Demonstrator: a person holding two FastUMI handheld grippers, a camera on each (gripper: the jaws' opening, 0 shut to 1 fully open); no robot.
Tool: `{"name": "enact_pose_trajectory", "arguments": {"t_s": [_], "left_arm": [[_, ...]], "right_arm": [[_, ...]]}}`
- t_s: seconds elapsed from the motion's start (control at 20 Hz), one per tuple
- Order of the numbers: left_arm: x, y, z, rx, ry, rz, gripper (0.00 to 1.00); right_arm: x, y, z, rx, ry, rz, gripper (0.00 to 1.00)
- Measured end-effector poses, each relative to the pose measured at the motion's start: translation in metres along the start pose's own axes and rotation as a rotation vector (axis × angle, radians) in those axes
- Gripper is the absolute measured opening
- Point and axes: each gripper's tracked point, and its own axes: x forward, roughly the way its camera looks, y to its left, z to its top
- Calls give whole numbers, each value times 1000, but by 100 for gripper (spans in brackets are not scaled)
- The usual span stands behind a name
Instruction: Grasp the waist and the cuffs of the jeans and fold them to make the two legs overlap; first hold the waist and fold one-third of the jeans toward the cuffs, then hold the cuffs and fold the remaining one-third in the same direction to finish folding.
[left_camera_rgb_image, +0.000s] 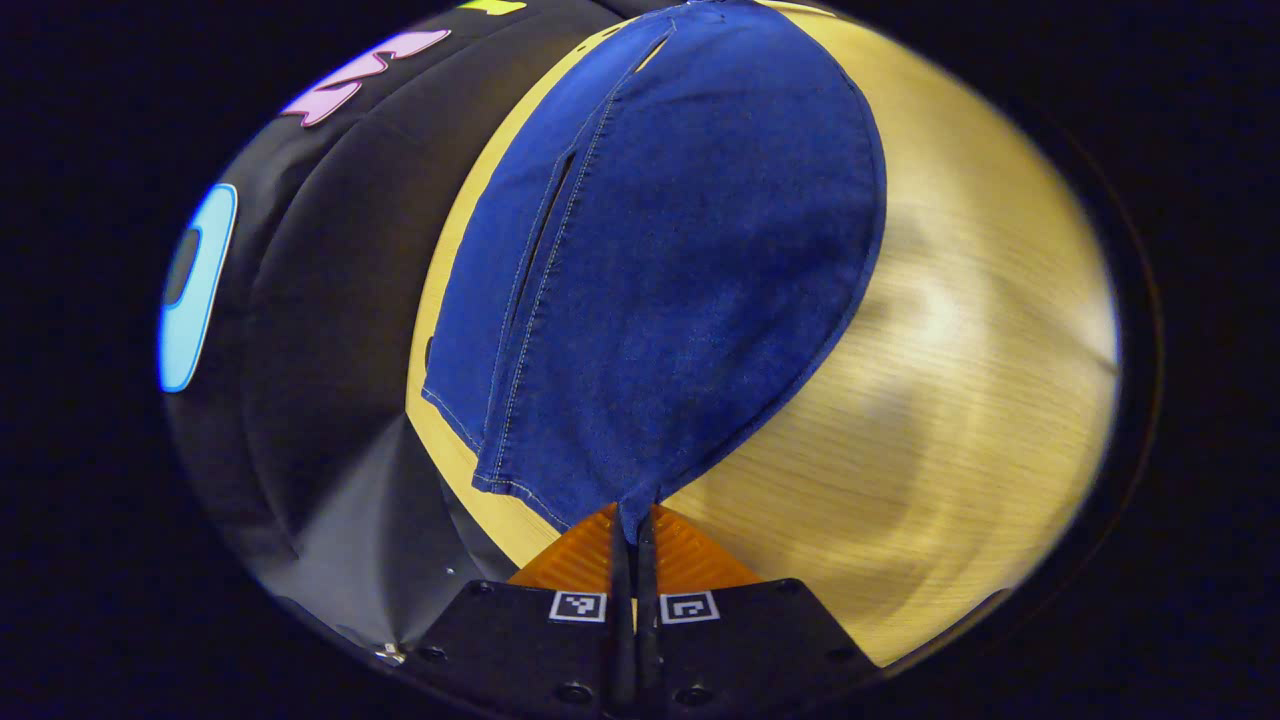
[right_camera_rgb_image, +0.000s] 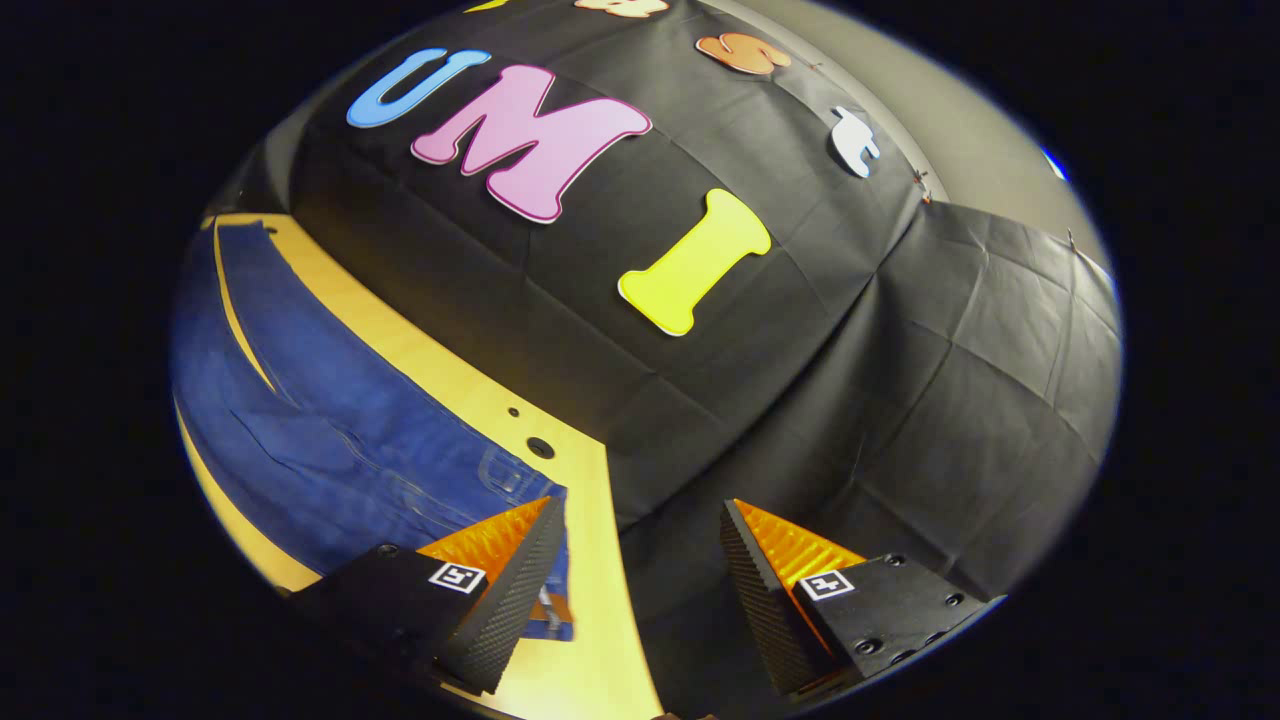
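Jeans (left_camera_rgb_image: 680, 260) pinched at the cuff in your left gripper (left_camera_rgb_image: 634, 530), denim stretching ahead over the surface (left_camera_rgb_image: 950, 400), your right gripper (right_camera_rgb_image: 640, 560) spread wide, waist just left.

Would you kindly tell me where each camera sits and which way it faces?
Left gripper view: rides the left tool, looking along the jeans on the wooden table; its fingers are shut on a cuff corner.
Right gripper view: rides the right tool, open at the table edge by the waist, facing the booth wall.
Both views share the jeans and table.
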Motion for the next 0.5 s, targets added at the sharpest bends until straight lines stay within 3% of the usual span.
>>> {"name": "enact_pose_trajectory", "arguments": {"t_s": [0.15, 0.25, 0.5], "left_arm": [[-2, 1, -1, 7, -14, -7, 6], [-1, 1, 1, 21, -21, 6, 6], [-1, 0, 0, 15, -22, 26, 6]], "right_arm": [[11, -15, -32, -169, 61, 41, 97], [14, -14, -41, -336, 41, 105, 98], [0, 47, -83, -677, -7, 426, 97]]}}
